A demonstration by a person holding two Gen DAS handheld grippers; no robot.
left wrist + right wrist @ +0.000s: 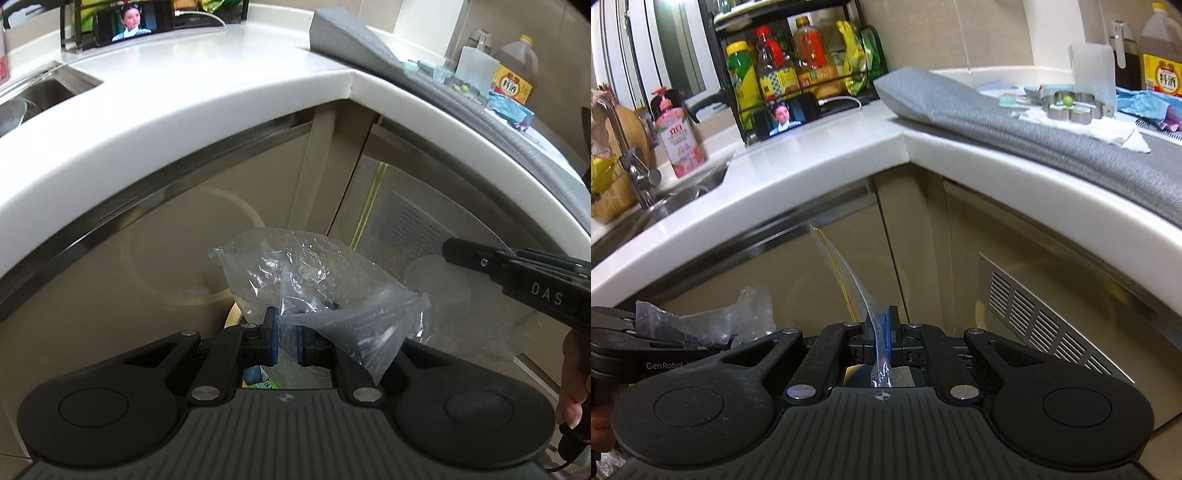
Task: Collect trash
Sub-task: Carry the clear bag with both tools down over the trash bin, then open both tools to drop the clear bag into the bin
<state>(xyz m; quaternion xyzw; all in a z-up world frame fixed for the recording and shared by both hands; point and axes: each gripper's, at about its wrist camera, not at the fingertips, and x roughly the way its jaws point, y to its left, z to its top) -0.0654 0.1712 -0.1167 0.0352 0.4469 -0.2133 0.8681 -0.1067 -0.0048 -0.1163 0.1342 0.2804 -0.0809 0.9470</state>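
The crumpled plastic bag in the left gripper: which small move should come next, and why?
Probably open the left gripper and let the crumpled plastic bag fall. Its jaws sit apart with the film between them, and the bin rim shows directly beneath. The right gripper pinches its own clear bag.
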